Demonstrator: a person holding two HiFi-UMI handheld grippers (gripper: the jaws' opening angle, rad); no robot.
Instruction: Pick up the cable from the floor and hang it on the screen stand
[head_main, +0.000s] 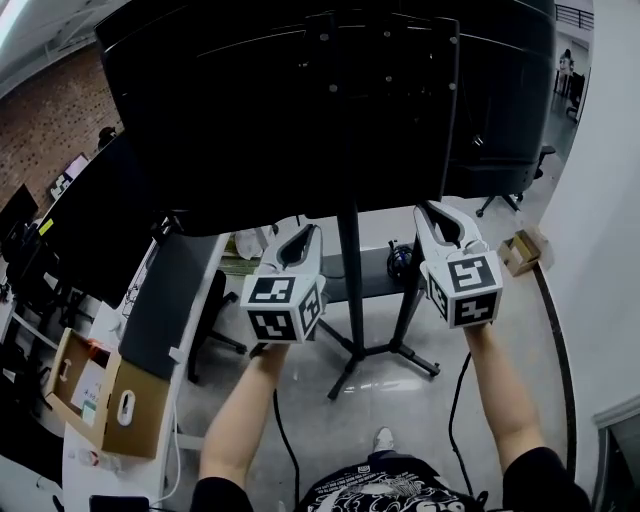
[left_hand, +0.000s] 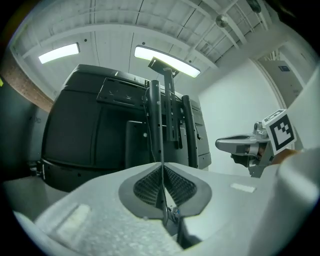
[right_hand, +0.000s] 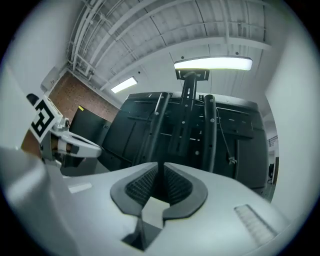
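Observation:
The big black screen (head_main: 250, 120) shows its back and sits on a black stand (head_main: 350, 270) with spread feet. A thin cable with a small plug (right_hand: 231, 160) dangles down the stand's right rail. A dark coil (head_main: 400, 258) lies on the stand's low shelf. My left gripper (head_main: 305, 232) is held level just left of the pole. Its pads (left_hand: 150, 185) meet and I make out nothing between them. My right gripper (head_main: 432, 210) is level just right of the pole, shut and empty (right_hand: 161, 164). Black cables (head_main: 285, 430) trail over the floor beneath my arms.
At the left a desk (head_main: 165, 300) carries an open cardboard box (head_main: 110, 395) and dark monitors. A small carton (head_main: 522, 250) and an office chair (head_main: 505, 195) stand at the right by the white wall (head_main: 610, 250). My shoe (head_main: 383, 438) is near the stand's feet.

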